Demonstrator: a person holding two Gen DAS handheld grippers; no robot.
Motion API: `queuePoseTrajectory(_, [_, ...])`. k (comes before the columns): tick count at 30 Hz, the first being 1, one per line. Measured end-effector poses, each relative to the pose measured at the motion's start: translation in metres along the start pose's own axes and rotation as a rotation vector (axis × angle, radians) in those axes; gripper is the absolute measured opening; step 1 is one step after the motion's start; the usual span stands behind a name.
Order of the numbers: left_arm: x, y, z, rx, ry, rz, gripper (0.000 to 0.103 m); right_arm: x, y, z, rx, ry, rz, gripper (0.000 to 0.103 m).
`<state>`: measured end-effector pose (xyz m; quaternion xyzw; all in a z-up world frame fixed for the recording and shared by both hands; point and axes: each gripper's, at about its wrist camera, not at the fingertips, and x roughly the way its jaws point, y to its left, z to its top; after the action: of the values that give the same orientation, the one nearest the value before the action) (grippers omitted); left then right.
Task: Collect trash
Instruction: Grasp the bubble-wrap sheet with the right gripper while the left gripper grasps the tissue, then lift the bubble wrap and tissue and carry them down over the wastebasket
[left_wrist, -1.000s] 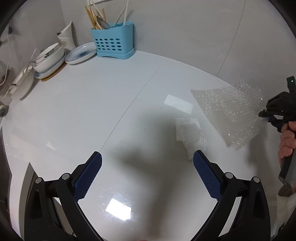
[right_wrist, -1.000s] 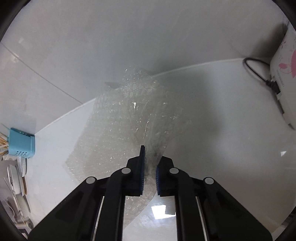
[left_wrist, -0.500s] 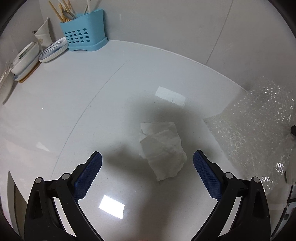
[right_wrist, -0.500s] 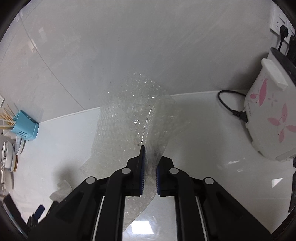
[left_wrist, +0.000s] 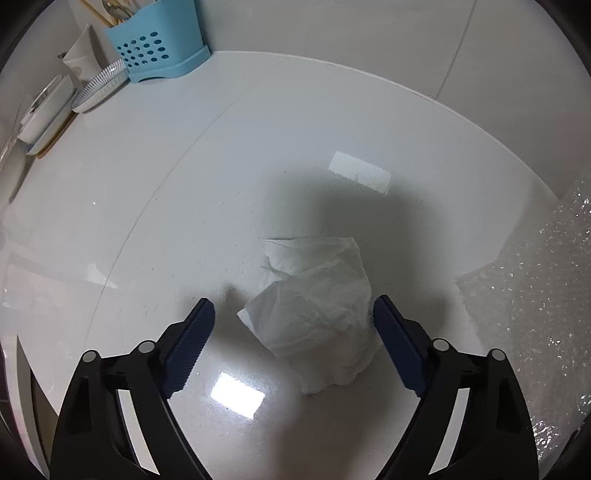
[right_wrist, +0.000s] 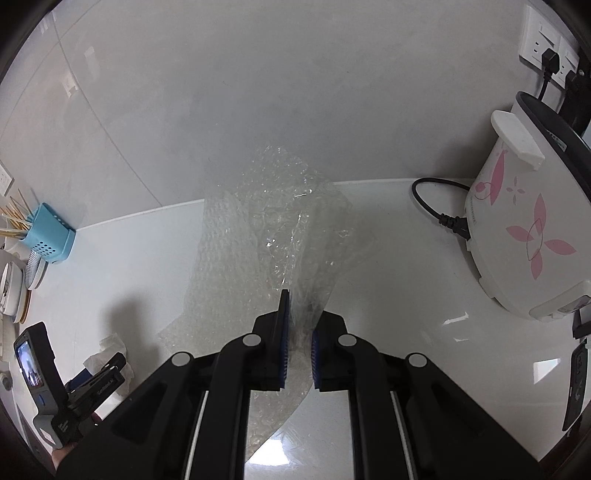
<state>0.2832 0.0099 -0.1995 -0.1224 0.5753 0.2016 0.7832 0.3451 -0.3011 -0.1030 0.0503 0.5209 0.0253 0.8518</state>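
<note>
left hand-held gripper closing around tissue, right hand-held gripper clamping bubble wrap

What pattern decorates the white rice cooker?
Pink flower petals on the rice cooker, clearest in the right wrist view.

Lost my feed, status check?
Right gripper shut on bubble wrap. Left gripper closing around crumpled tissue, no contact yet. Nothing in the way.

A home kitchen: rice cooker, utensil caddy and stacked dishes on a white counter.
</note>
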Motion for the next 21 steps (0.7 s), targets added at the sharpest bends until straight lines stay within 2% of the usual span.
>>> queuePoseTrajectory(3, [0.002, 0.001, -0.001, -0.001, 0.017, -0.012, 0.066, 0.0, -0.001, -0.002, 0.003, 0.003, 0.005, 0.009])
queuePoseTrajectory(5, [0.003, 0.002, 0.001, 0.005, 0.02, -0.011, 0.049, 0.0, 0.0, -0.003, 0.003, 0.004, 0.008, 0.009])
queuePoseTrajectory(6, [0.002, 0.002, 0.002, 0.01, 0.022, -0.014, 0.044, 0.0, 0.0, -0.003, 0.004, 0.005, 0.009, 0.009])
queuePoseTrajectory(8, [0.0, 0.001, 0.002, 0.02, 0.025, -0.009, 0.017, 0.0, 0.0, -0.004, 0.007, 0.006, 0.011, 0.009])
queuePoseTrajectory(11, [-0.003, 0.0, 0.002, 0.034, 0.018, -0.005, 0.01, 0.0, 0.0, -0.004, 0.011, 0.009, 0.016, 0.008])
queuePoseTrajectory(21, [-0.047, -0.001, -0.005, 0.085, -0.064, -0.039, 0.01, -0.017, 0.0, -0.006, 0.023, -0.036, 0.038, 0.008])
